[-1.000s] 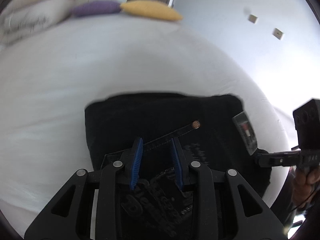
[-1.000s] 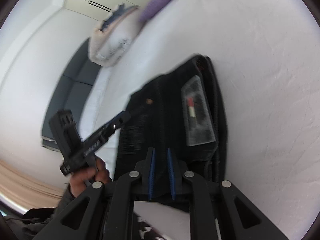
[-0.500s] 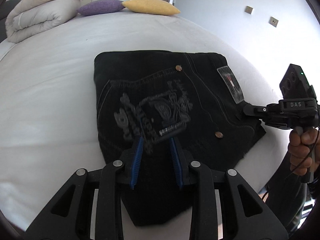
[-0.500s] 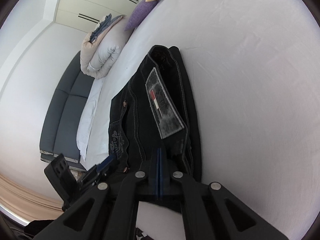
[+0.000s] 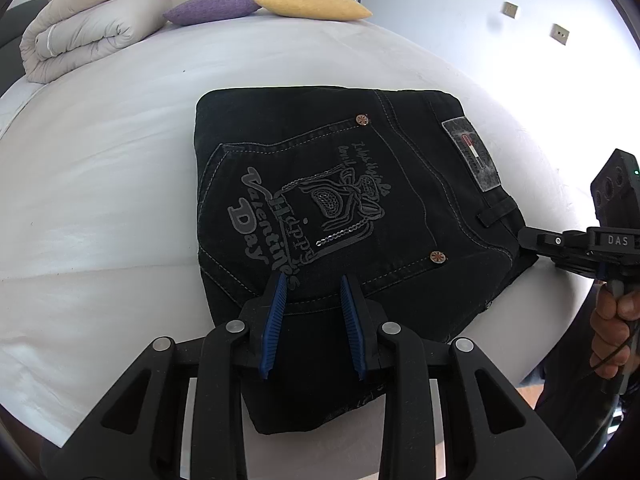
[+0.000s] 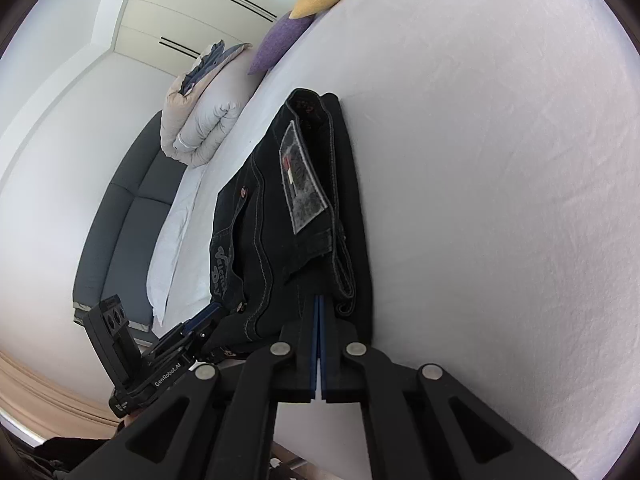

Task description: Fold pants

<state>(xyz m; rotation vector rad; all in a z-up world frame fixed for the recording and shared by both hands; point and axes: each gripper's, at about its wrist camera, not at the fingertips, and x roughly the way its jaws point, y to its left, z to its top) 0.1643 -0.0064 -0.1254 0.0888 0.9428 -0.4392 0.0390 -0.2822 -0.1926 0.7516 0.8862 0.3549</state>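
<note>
Nearest in the left wrist view, the left gripper (image 5: 312, 284) hangs over the near edge of the pants (image 5: 340, 208), its 2 blue-padded fingers (image 5: 274, 312) apart with only the dark cloth under the gap; the pads do not press on anything that can be seen. In the right wrist view the right gripper (image 6: 319, 300) has its 2 blue pads together, with no gap between them. Its tips sit at the near corner of the pants (image 6: 296, 216), by the waistband; whether any cloth is pinched between the pads cannot be told.

The pants lie folded into a thick black block on the white bed (image 5: 120, 168), back pocket up, with grey printed lettering and a stitched design on it. 2 copper rivets mark the pocket corners. A grey patch (image 5: 472, 154) is sewn at the waistband edge, on the side towards the right gripper (image 5: 532, 240), whose black body comes in from the right edge of the left view, with a hand (image 5: 612, 336) wrapped round its handle.

Further back on the bed, a purple cushion (image 5: 214, 8) and a yellow cushion (image 5: 312, 6) lie touching end to end, and a rolled beige quilt (image 5: 84, 28) sits to their left. Behind them stand pale wardrobe doors (image 6: 192, 8), and a dark sofa (image 6: 120, 224) runs along the bed's far side.
</note>
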